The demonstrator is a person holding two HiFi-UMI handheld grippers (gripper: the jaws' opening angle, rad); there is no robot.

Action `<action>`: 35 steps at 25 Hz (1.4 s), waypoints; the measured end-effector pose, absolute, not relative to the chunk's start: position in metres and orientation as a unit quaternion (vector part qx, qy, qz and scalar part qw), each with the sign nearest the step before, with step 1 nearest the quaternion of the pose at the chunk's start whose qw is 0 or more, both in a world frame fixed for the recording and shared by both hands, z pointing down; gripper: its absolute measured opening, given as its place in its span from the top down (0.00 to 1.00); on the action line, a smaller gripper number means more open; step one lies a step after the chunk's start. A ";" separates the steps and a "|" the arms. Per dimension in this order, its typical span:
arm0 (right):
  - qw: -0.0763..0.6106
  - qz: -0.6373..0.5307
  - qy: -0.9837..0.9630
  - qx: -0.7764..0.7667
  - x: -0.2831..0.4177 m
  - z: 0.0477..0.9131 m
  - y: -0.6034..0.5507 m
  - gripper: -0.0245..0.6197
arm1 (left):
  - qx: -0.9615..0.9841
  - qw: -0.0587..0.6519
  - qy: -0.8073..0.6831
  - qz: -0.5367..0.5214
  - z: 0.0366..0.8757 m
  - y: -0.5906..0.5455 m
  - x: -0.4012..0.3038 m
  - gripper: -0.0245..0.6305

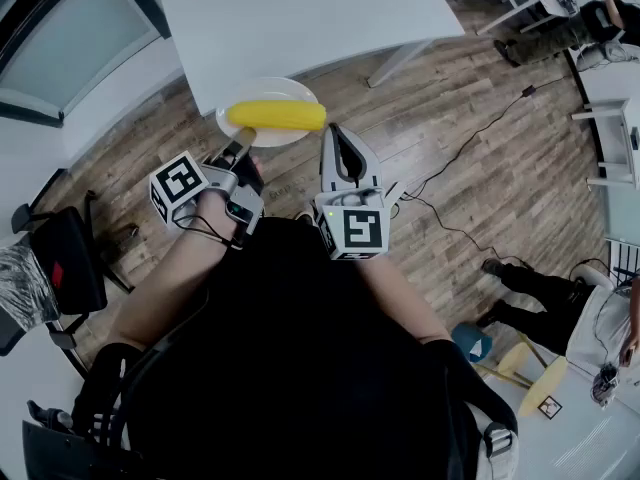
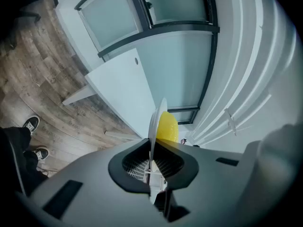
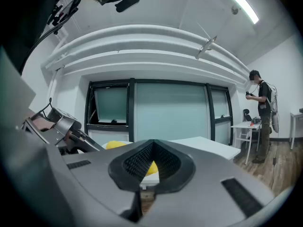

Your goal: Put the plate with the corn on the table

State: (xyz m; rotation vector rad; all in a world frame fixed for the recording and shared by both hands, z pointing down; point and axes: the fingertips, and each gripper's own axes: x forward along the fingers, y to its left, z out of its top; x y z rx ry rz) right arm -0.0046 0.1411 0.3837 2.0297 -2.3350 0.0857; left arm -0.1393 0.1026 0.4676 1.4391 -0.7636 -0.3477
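A white plate [image 1: 268, 96] carrying a yellow corn cob [image 1: 277, 116] hangs in the air over the near edge of the white table [image 1: 300, 18]. My left gripper [image 1: 241, 149] is shut on the plate's near rim. In the left gripper view the plate [image 2: 152, 126] shows edge-on between the pads, with the corn [image 2: 166, 126] behind it. My right gripper [image 1: 333, 133] is shut and holds nothing, just right of the plate and apart from it. In the right gripper view its closed jaws [image 3: 152, 143] point at the table [image 3: 203, 143], and the corn [image 3: 116, 145] shows to the left.
Wooden floor lies below, with a black cable [image 1: 470, 143] trailing across it. A black chair [image 1: 60, 263] stands at the left. A person [image 1: 560, 313] stands at the lower right near a yellow stool [image 1: 535, 383]. More white tables [image 1: 615, 98] are at the right.
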 end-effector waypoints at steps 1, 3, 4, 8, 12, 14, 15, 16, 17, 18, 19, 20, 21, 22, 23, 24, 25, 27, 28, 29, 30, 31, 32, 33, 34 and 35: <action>0.022 0.026 -0.756 0.654 -0.006 0.386 0.144 0.96 | 0.639 0.674 -0.339 -0.153 0.468 0.104 -0.139 0.93; 0.020 0.023 -0.758 0.651 -0.009 0.387 0.148 0.96 | 0.638 0.676 -0.337 -0.150 0.469 0.106 -0.139 0.93; 0.019 0.022 -0.759 0.650 -0.011 0.387 0.149 0.96 | 0.638 0.677 -0.335 -0.150 0.469 0.107 -0.139 0.93; 0.018 0.022 -0.752 0.658 -0.013 0.389 0.148 0.96 | 0.641 0.680 -0.324 -0.148 0.470 0.105 -0.141 0.93; 0.010 0.022 -0.740 0.672 -0.012 0.391 0.148 0.96 | 0.650 0.679 -0.311 -0.141 0.470 0.103 -0.140 0.93; 0.005 0.030 -0.738 0.675 -0.015 0.394 0.138 0.96 | 0.650 0.682 -0.306 -0.136 0.473 0.094 -0.142 0.93; 0.006 0.037 -0.736 0.676 -0.018 0.396 0.127 0.96 | 0.647 0.687 -0.304 -0.132 0.476 0.084 -0.144 0.93; 0.008 0.044 -0.733 0.678 -0.019 0.399 0.115 0.96 | 0.642 0.692 -0.304 -0.128 0.480 0.074 -0.146 0.93; 0.010 0.051 -0.731 0.680 -0.019 0.402 0.106 0.96 | 0.638 0.696 -0.304 -0.124 0.483 0.067 -0.145 0.93; 0.010 0.056 -0.731 0.680 -0.017 0.403 0.099 0.96 | 0.636 0.699 -0.304 -0.120 0.486 0.061 -0.144 0.93; 0.010 0.058 -0.732 0.679 -0.012 0.404 0.093 0.96 | 0.635 0.700 -0.305 -0.117 0.489 0.056 -0.140 0.93; 0.009 0.057 -0.735 0.676 -0.006 0.404 0.086 0.96 | 0.634 0.701 -0.305 -0.117 0.490 0.050 -0.134 0.93; 0.008 0.055 -0.738 0.672 0.001 0.405 0.079 0.96 | 0.633 0.703 -0.303 -0.118 0.492 0.043 -0.127 0.93; 0.008 0.054 -0.742 0.669 0.009 0.406 0.070 0.96 | 0.631 0.705 -0.300 -0.121 0.493 0.034 -0.118 0.93; 0.008 0.055 -0.745 0.665 0.016 0.408 0.061 0.96 | 0.627 0.709 -0.298 -0.125 0.494 0.026 -0.110 0.93; 0.010 0.057 -0.749 0.660 0.022 0.410 0.051 0.96 | 0.622 0.712 -0.298 -0.129 0.495 0.017 -0.104 0.93; 0.011 0.059 -0.753 0.655 0.027 0.410 0.039 0.96 | 0.618 0.714 -0.300 -0.134 0.495 0.007 -0.100 0.93; 0.009 0.054 -0.763 0.644 0.036 0.406 0.014 0.96 | 0.617 0.711 -0.306 -0.143 0.494 -0.016 -0.094 0.93; 0.009 0.048 -0.768 0.639 0.041 0.403 0.001 0.96 | 0.619 0.707 -0.309 -0.147 0.493 -0.027 -0.089 0.93; 0.009 0.043 -0.772 0.634 0.049 0.400 -0.011 0.96 | 0.620 0.704 -0.311 -0.152 0.492 -0.039 -0.083 0.93; 0.009 0.039 -0.777 0.629 0.057 0.398 -0.023 0.96 | 0.620 0.703 -0.311 -0.158 0.491 -0.049 -0.074 0.93; 0.009 0.038 -0.780 0.624 0.067 0.397 -0.034 0.96 | 0.617 0.705 -0.308 -0.166 0.490 -0.059 -0.062 0.93; 0.011 0.039 -0.784 0.619 0.077 0.398 -0.044 0.96 | 0.613 0.708 -0.304 -0.176 0.489 -0.067 -0.050 0.93; 0.013 0.041 -0.788 0.615 0.087 0.399 -0.052 0.96 | 0.610 0.710 -0.301 -0.185 0.489 -0.073 -0.038 0.93; 0.016 0.044 -0.791 0.610 0.096 0.400 -0.058 0.96 | 0.608 0.710 -0.298 -0.192 0.490 -0.077 -0.026 0.93; 0.018 0.047 -0.794 0.606 0.105 0.401 -0.064 0.96 | 0.606 0.710 -0.298 -0.197 0.491 -0.081 -0.015 0.93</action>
